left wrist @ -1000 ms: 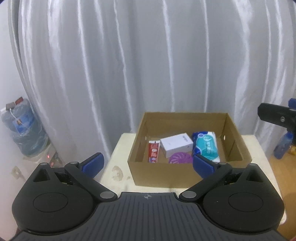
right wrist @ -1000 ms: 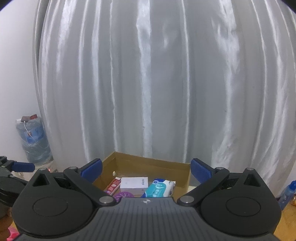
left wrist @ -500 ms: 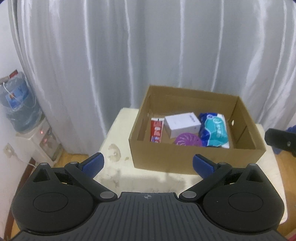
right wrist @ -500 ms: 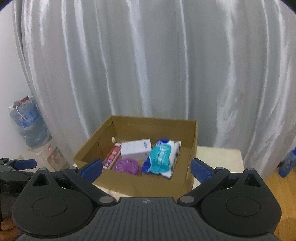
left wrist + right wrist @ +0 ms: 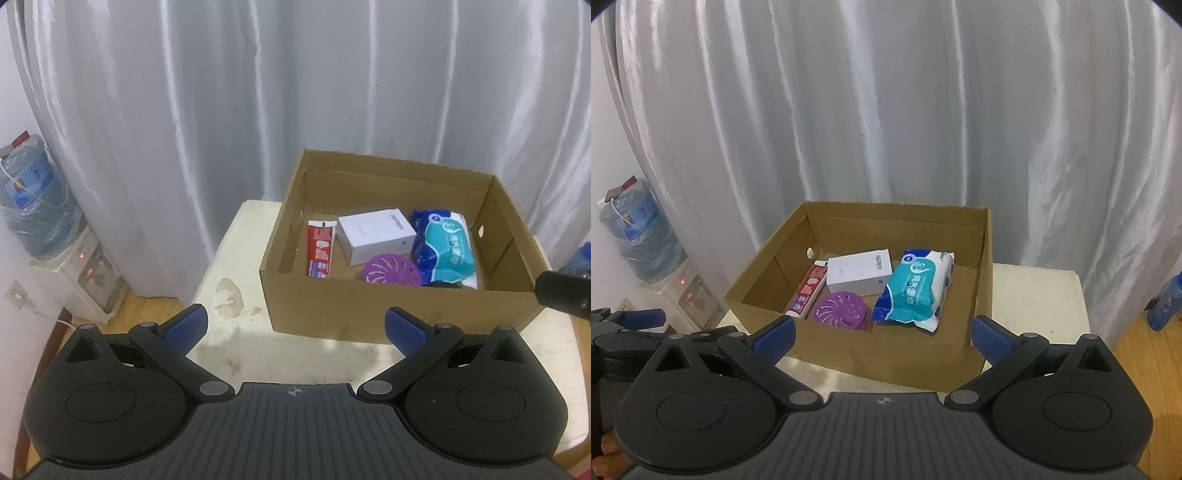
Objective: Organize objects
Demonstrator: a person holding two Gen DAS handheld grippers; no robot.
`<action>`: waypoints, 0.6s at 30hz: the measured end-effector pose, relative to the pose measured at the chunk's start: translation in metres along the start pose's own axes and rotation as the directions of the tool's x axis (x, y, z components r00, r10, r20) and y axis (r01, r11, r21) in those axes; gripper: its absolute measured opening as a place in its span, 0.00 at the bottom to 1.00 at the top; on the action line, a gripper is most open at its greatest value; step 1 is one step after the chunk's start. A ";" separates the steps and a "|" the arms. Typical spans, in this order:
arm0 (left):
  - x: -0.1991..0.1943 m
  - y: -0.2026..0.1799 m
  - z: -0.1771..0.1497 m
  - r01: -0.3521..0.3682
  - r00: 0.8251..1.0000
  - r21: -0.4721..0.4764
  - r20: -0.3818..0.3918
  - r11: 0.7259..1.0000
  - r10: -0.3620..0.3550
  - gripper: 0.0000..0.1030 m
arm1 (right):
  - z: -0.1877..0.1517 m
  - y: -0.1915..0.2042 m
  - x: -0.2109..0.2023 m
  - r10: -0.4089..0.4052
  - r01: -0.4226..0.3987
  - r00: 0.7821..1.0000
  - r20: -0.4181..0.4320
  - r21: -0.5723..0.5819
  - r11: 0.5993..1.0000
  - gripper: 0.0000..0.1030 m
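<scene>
Toothpaste tube (image 5: 320, 252) lies flat along the left wall inside the cardboard box (image 5: 391, 312), which sits on the pale counter (image 5: 236, 266) toward its back right part, in front of the grey curtain (image 5: 258, 92). Next to the tube is a white carton (image 5: 375, 234), then a purple round slotted disc (image 5: 392, 269) just in front of the carton, and at the right a teal wipes pack (image 5: 445, 247) touching the disc's edge. The box's right-hand part is bare.

The left hand-held gripper (image 5: 293, 330) hovers short of the box's front wall with its fingers spread wide and nothing between them. The right hand-held gripper (image 5: 881, 332) is likewise spread and empty, above the front wall and looking down into the box.

Risks, as I judge them: the four things are packed close, so fingers lowered over the disc could nudge the wipes pack or the carton. The box looks light, and a finger catching its front wall could slide it along the counter. The soft pack may sag or slip if pinched at one end. The two grippers stand near each other and could collide if both reach in together.
</scene>
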State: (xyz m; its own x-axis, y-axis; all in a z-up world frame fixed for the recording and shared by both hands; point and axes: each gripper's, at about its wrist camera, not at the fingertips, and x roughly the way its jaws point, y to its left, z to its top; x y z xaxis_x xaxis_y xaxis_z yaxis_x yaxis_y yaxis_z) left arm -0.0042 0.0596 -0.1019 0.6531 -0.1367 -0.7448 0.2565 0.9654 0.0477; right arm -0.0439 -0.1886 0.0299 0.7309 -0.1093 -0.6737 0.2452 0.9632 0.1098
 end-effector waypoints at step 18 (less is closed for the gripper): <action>0.012 -0.007 0.006 0.013 1.000 0.044 -0.018 0.999 -0.012 1.00 | -0.005 0.002 0.030 -0.043 0.047 0.994 -0.098 0.037 0.998 1.00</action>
State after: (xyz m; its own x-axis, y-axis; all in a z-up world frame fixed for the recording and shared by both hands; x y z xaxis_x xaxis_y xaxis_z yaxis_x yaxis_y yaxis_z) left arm 0.0058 0.0504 -0.1074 0.6368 -0.1443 -0.7574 0.2963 0.9527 0.0676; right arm -0.0251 -0.1885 0.0065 0.6538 -0.1258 -0.7462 0.3022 0.9474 0.1051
